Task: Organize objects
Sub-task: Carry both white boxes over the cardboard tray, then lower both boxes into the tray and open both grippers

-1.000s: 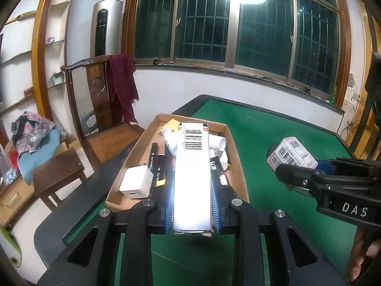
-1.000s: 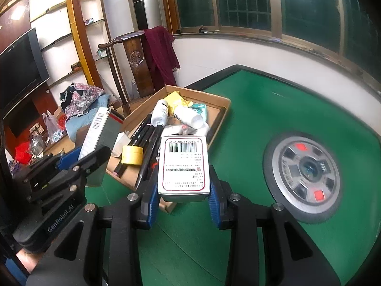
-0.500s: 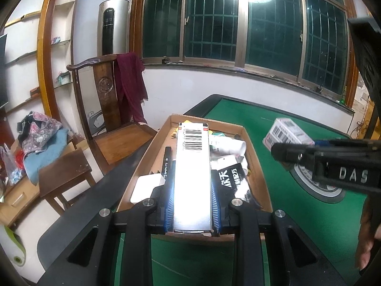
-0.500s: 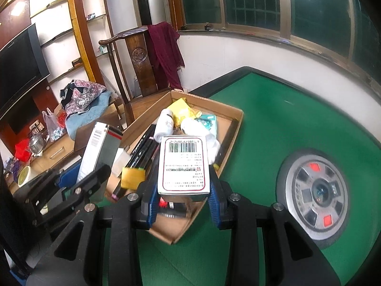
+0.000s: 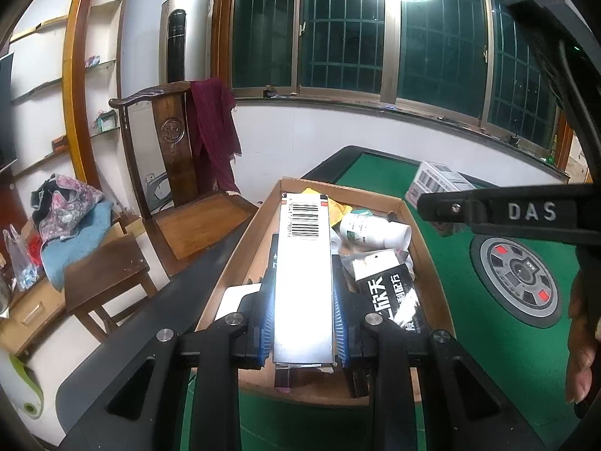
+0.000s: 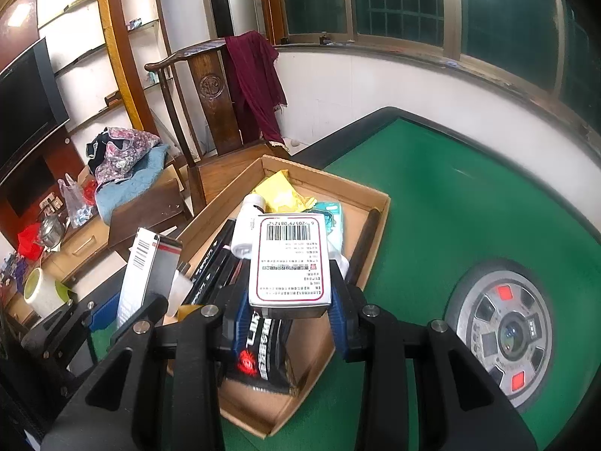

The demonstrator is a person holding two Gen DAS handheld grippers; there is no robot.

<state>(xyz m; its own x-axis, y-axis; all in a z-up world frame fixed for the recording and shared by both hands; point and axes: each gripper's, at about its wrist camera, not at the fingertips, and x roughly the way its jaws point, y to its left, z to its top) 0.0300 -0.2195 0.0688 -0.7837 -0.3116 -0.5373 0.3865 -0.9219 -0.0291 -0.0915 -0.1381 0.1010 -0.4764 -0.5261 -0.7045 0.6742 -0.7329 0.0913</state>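
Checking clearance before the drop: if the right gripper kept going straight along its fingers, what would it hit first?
Probably the clutter in the cardboard tray: the right gripper, shut on the white barcoded box, points at the white bottle there. Depth is unclear.

A lived-in room of a home. A green mahjong table [image 6: 469, 195] stands near barred windows [image 5: 338, 30]; off its edge are a carved wooden chair [image 5: 176, 158] draped with a maroon cloth [image 5: 214, 127], wall shelves [image 6: 75, 11], a television [image 6: 26, 101] and piled clothes [image 6: 124, 150].

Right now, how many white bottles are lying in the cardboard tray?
2 that I can see: one white bottle at the far end beside the yellow packet, another white bottle on its side mid-tray. Clutter in the tray could hide more.
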